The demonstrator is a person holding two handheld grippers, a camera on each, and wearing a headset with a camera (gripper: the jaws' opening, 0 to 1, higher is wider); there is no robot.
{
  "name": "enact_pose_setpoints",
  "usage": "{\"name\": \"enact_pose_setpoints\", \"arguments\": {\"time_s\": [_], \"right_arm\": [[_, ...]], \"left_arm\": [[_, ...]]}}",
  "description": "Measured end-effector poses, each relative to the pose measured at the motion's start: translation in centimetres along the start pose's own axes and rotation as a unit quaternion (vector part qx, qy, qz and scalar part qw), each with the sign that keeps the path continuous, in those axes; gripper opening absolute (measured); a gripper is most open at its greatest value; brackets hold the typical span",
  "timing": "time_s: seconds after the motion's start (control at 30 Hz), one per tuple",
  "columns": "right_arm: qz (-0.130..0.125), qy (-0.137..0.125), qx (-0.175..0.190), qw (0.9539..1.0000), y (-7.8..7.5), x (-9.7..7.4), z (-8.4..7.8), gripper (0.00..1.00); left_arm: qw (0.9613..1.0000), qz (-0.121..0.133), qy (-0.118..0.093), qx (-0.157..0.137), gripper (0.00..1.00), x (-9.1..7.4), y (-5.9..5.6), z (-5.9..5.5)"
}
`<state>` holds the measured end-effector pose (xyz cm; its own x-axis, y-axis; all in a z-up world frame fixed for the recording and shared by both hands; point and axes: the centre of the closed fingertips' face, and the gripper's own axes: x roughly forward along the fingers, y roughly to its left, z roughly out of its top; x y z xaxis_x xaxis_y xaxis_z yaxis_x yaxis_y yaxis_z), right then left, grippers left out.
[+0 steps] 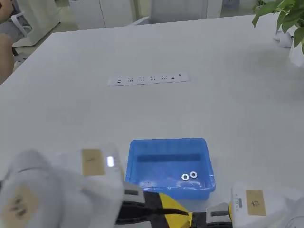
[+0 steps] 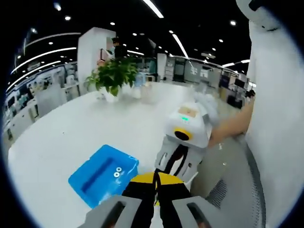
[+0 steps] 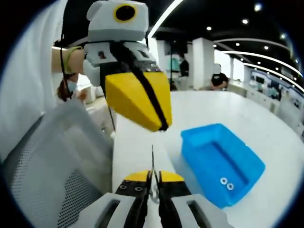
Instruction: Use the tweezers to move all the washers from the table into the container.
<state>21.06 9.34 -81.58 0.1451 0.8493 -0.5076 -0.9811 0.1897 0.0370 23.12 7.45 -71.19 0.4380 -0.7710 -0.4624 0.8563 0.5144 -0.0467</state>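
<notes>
White left tool, its tan label unreadable, has yellow jaws pressed together. Blue rectangular plastic container on the pale grey desk holds two silver metal washers, just ahead of both tools. Right tool pinches thin metal tweezers.

White counter, wide and pale. White power strip flat on counter, toward far side, near middle. Green potted plant at far right corner. Grey mesh chair beside counter edge. White cabinets behind counter.

White table, blue container, power strip lying on it
</notes>
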Motion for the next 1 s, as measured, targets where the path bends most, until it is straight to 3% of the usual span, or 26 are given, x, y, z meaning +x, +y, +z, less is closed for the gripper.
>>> {"name": "enact_pose_setpoints", "arguments": {"time_s": [0.1, 0.13, 0.2, 0.23, 0.27, 0.3, 0.33, 0.37, 0.43, 0.5, 0.57, 0.63, 0.67, 0.73, 0.8, 0.83, 0.87, 0.9, 0.93, 0.97, 1.0], "right_arm": [[-0.001, -0.001, -0.006, 1.0, 0.2, -0.2, -0.1, 0.03], [0.0, -0.002, -0.005, 1.0, 0.2, -0.3, -0.1, 0.03], [-0.001, -0.002, 0.0, 1.0, 0.2, -0.4, -0.1, 0.03], [0.0, -0.001, 0.002, 1.0, 0.1, -0.4, -0.1, 0.03], [0.0, -0.001, 0.003, 1.0, 0.2, -0.5, -0.1, 0.03], [-0.001, -0.001, 0.004, 1.0, 0.1, -0.5, -0.1, 0.03], [-0.002, 0.0, 0.005, 1.0, 0.2, -0.5, -0.1, 0.03], [-0.002, 0.001, 0.006, 1.0, 0.2, -0.5, 0.0, 0.03], [-0.003, 0.002, 0.005, 1.0, 0.2, -0.5, 0.0, 0.03], [-0.004, 0.005, 0.005, 1.0, 0.2, -0.5, 0.1, 0.03], [-0.008, 0.01, 0.006, 0.9999, 0.2, -0.5, 0.1, 0.03], [-0.01, 0.012, 0.008, 0.9998, 0.2, -0.6, 0.0, 0.03], [-0.013, 0.014, 0.009, 0.9998, 0.2, -0.6, 0.0, 0.03], [-0.016, 0.016, 0.008, 0.9997, 0.3, -0.7, -0.1, 0.03], [-0.02, 0.018, 0.005, 0.9996, 0.1, -0.7, -0.1, 0.03], [-0.022, 0.017, 0.008, 0.9996, -0.1, -0.8, -0.1, 0.03], [-0.024, 0.016, 0.011, 0.9995, -0.2, -0.8, -0.1, 0.03], [-0.025, 0.014, 0.015, 0.9995, -0.2, -0.8, -0.1, 0.03], [-0.026, 0.014, 0.016, 0.9994, -0.2, -0.9, -0.1, 0.03], [-0.029, 0.013, 0.017, 0.9993, -0.3, -1.0, -0.1, 0.03], [-0.03, 0.012, 0.016, 0.9993, -0.2, -1.0, -0.1, 0.03]], "left_arm": [[0.9956, 0.076, -0.039, -0.037, 0.0, -2.8, 1.3, -0.3], [0.9897, 0.118, -0.051, -0.063, 0.04, -4.0, 2.1, -0.7], [0.9803, 0.151, -0.07, -0.107, 0.16, -5.1, 3.1, -1.6], [0.9729, 0.178, -0.087, -0.119, 0.21, -5.9, 3.6, -2.0], [0.9709, 0.185, -0.089, -0.124, 0.31, -6.1, 3.7, -2.2], [0.964, 0.207, -0.09, -0.14, 0.4, -6.6, 4.1, -3.0], [0.9596, 0.221, -0.094, -0.147, 0.48, -6.8, 4.7, -3.4], [0.952, 0.24, -0.1, -0.161, 0.59, -7.0, 5.0, -3.9], [0.9488, 0.254, -0.1, -0.16, 0.67, -7.1, 5.2, -4.4], [0.9422, 0.288, -0.105, -0.135, 0.76, -7.3, 5.6, -4.6], [0.9402, 0.294, -0.112, -0.132, 0.89, -7.0, 5.2, -4.7], [0.9341, 0.317, -0.122, -0.108, 0.99, -7.2, 5.2, -4.5], [0.9368, 0.319, -0.117, -0.084, 0.98, -7.3, 4.9, -4.4], [0.9283, 0.338, -0.137, -0.074, 0.99, -7.9, 5.0, -4.1], [0.9294, 0.332, -0.136, -0.086, 0.99, -7.8, 4.9, -5.2], [0.9286, 0.333, -0.125, -0.107, 0.99, -7.6, 5.1, -6.6], [0.9297, 0.332, -0.103, -0.123, 0.99, -7.5, 5.2, -7.9], [0.9275, 0.325, -0.073, -0.169, 0.99, -7.1, 5.1, -9.2], [0.9275, 0.313, -0.085, -0.185, 0.99, -6.9, 4.9, -8.8], [0.9281, 0.31, -0.141, -0.151, 0.99, -7.2, 4.9, -6.5], [0.9263, 0.32, -0.148, -0.134, 0.99, -7.5, 5.0, -6.1]]}}
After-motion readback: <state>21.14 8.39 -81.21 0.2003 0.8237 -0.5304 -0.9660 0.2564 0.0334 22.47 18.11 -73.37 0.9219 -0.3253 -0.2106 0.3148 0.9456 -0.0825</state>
